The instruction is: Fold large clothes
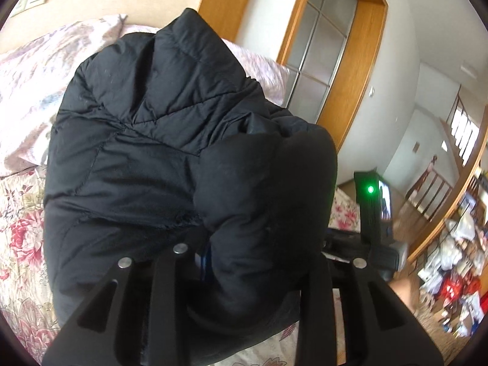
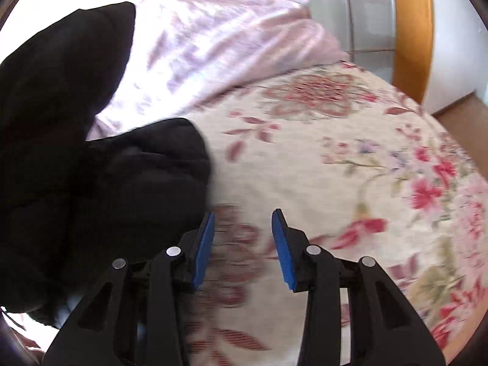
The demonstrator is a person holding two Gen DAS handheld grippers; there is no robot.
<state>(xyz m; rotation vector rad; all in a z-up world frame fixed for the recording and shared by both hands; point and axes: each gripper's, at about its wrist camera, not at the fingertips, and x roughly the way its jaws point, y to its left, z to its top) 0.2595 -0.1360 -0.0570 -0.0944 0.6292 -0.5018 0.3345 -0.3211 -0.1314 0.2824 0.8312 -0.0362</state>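
A black puffer jacket (image 1: 146,140) lies bunched on a bed covered by a floral bedspread (image 2: 350,183), with a pale pink pillow (image 2: 219,39) behind it near the head of the bed. In the left wrist view the jacket fills most of the frame, and a thick fold of it bulges between and over the arms of the left hand-held gripper (image 1: 244,262); a sliver of blue pad shows beside the fabric, but the fingertips are buried in the padding, so I cannot tell how far the jaws stand apart or whether they pinch the cloth. In the right wrist view the right hand-held gripper (image 2: 243,244) is parted, its blue pads (image 2: 202,250) well apart with only bedspread between them, holding nothing. The jacket (image 2: 91,183) sits just beside its left finger, heaped to the left of the frame. Behind the bed stands a wooden-framed door with frosted glass panes (image 1: 323,45)
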